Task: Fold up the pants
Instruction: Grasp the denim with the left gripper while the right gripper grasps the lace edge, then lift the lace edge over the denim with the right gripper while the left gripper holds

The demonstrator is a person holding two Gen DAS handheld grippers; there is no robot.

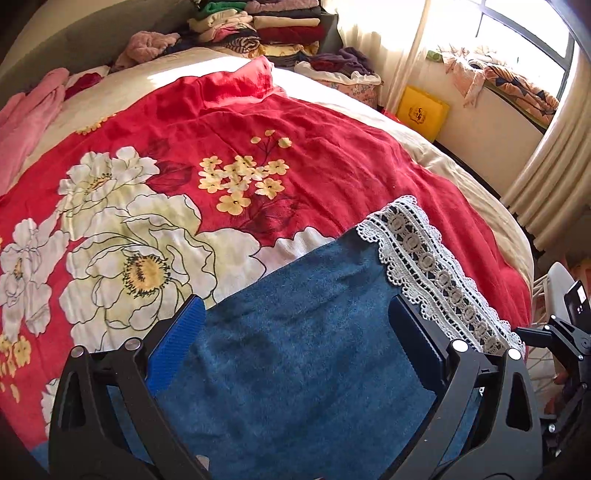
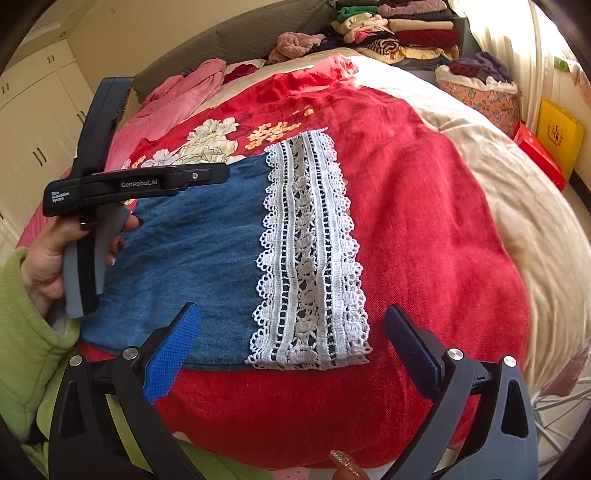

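Observation:
Blue denim pants (image 2: 192,266) with a white lace hem (image 2: 310,258) lie folded flat on a red floral bedspread (image 2: 424,221). In the left wrist view the denim (image 1: 295,350) fills the space between the fingers and the lace (image 1: 436,273) runs to the right. My left gripper (image 1: 295,332) is open and empty, just above the denim; its body also shows in the right wrist view (image 2: 129,184), held over the pants' left part. My right gripper (image 2: 291,339) is open and empty, hovering at the near edge of the pants by the lace.
Stacks of folded clothes (image 2: 399,33) sit at the head of the bed. A pink garment (image 2: 177,96) lies at the far left. A floral basket of clothes (image 2: 480,92) and yellow and red boxes (image 2: 554,140) stand to the right. A curtained window (image 1: 517,33) is at right.

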